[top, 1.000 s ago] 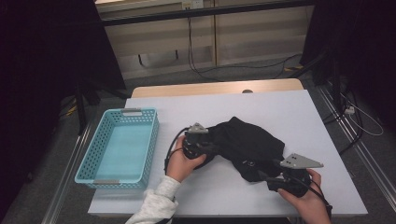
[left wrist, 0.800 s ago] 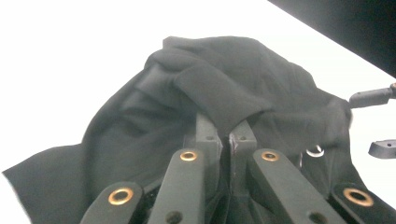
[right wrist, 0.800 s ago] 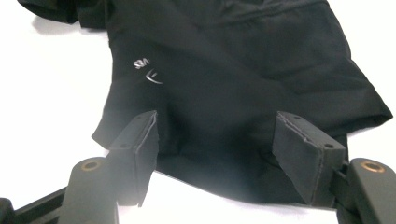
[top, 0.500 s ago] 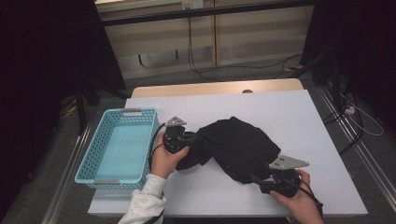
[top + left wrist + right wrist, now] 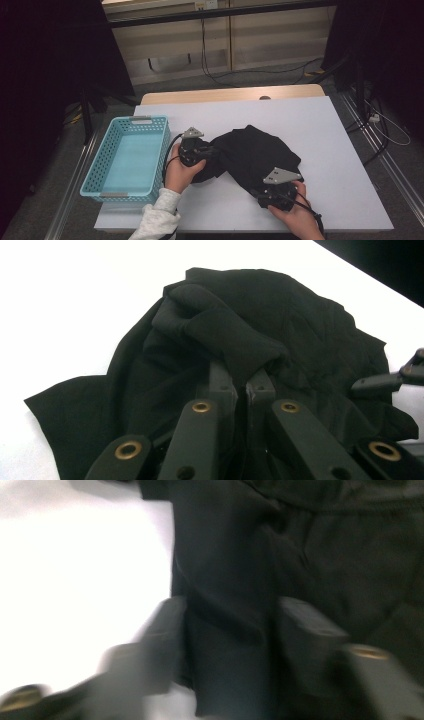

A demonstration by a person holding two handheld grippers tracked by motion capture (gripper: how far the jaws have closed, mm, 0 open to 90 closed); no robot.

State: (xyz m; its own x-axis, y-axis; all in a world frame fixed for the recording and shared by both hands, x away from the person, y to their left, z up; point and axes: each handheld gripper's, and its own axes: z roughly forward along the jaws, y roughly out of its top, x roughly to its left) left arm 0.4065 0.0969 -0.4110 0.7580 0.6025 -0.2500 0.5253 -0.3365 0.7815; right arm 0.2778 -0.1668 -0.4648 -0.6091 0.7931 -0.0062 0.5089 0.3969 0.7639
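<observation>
A crumpled black cloth [image 5: 257, 152] lies in the middle of the white table [image 5: 320, 130]. My left gripper [image 5: 207, 153] is at the cloth's left edge. In the left gripper view it [image 5: 242, 379] is shut on a raised fold of the cloth [image 5: 280, 315]. My right gripper [image 5: 262, 192] is at the cloth's near right edge. The right gripper view is blurred; there the jaws [image 5: 235, 617] stand apart, with a strip of the cloth [image 5: 320, 545] lying between them. The right gripper's tip [image 5: 382, 381] also shows at the right of the left gripper view.
An empty teal plastic basket [image 5: 102, 172] stands on the table's left side, just left of my left hand. Bare table lies behind and to the right of the cloth. The table's near edge is close to both hands.
The left gripper pulled the cloth's left side toward the basket, then eased back a little. The right gripper slid left along the cloth's near edge.
</observation>
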